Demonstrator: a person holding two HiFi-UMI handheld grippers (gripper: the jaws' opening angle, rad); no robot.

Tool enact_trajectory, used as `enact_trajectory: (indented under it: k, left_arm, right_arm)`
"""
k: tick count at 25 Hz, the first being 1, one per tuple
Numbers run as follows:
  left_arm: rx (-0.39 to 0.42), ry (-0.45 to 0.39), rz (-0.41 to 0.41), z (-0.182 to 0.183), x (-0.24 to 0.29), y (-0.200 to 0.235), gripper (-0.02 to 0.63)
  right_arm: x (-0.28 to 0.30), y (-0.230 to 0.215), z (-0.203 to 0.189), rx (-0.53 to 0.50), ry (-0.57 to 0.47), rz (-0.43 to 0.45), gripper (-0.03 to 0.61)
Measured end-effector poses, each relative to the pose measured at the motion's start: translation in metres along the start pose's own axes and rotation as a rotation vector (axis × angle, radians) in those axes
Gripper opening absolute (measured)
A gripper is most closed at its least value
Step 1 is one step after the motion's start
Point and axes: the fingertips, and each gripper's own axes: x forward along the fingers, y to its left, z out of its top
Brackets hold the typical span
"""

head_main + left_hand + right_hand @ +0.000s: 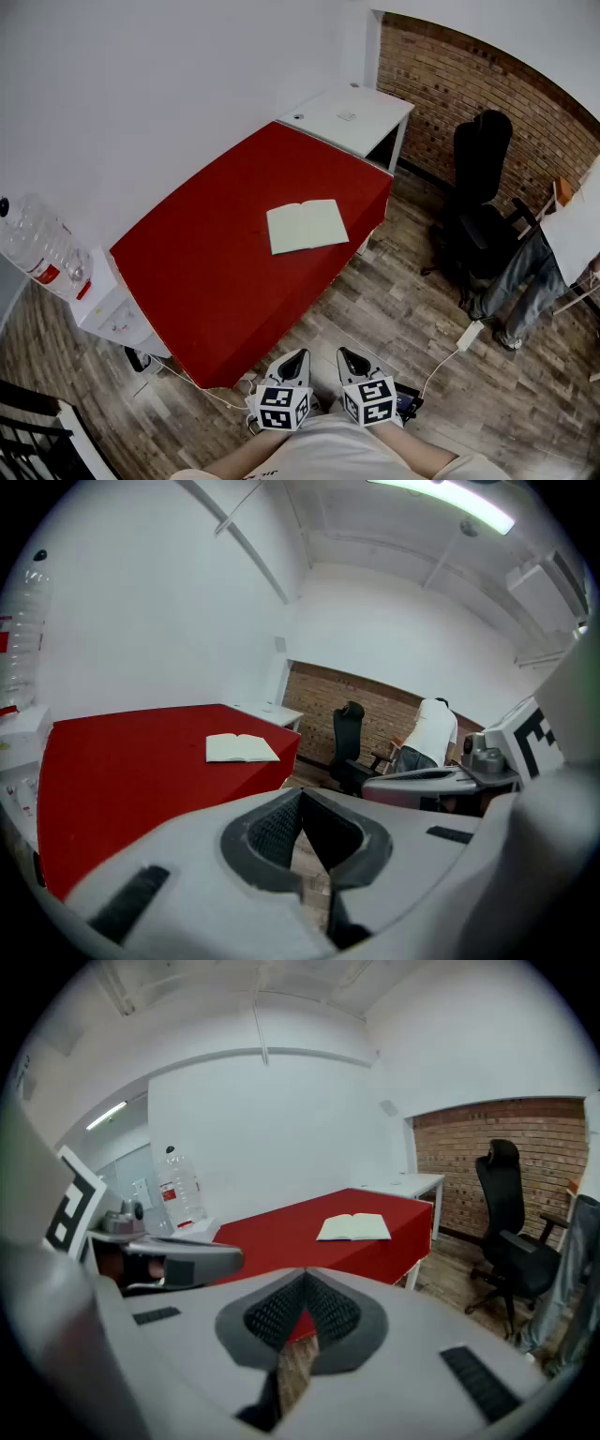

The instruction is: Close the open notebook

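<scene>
An open notebook (307, 226) with pale blank pages lies flat on the red table (216, 272), toward its far right side. It also shows in the left gripper view (241, 748) and the right gripper view (354, 1228). My left gripper (300, 357) and right gripper (349, 356) hang side by side in front of the table's near edge, well short of the notebook. Both have their jaws shut with nothing between them, tips meeting in the left gripper view (301, 797) and the right gripper view (306, 1280).
A white desk (349, 115) adjoins the red table's far end. A water dispenser with a clear bottle (37, 246) stands at the left. A black office chair (480, 202) and a person (553, 258) are at the right by the brick wall. Cables lie on the wood floor.
</scene>
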Motion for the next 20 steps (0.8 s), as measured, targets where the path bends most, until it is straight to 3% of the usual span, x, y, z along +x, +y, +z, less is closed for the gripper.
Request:
enact_trajectory:
  k: [12,20]
  left_arm:
    - [-0.021,0.007,0.026,0.02,0.057,0.024,0.006]
    - [-0.027,-0.022,0.042,0.074,0.145,0.04,0.006]
  right_arm:
    - [0.047,-0.033,0.012,-0.001,0.022,0.034,0.005]
    - [0.113,-0.097,0.078,-0.048,-0.018,0.079,0.005]
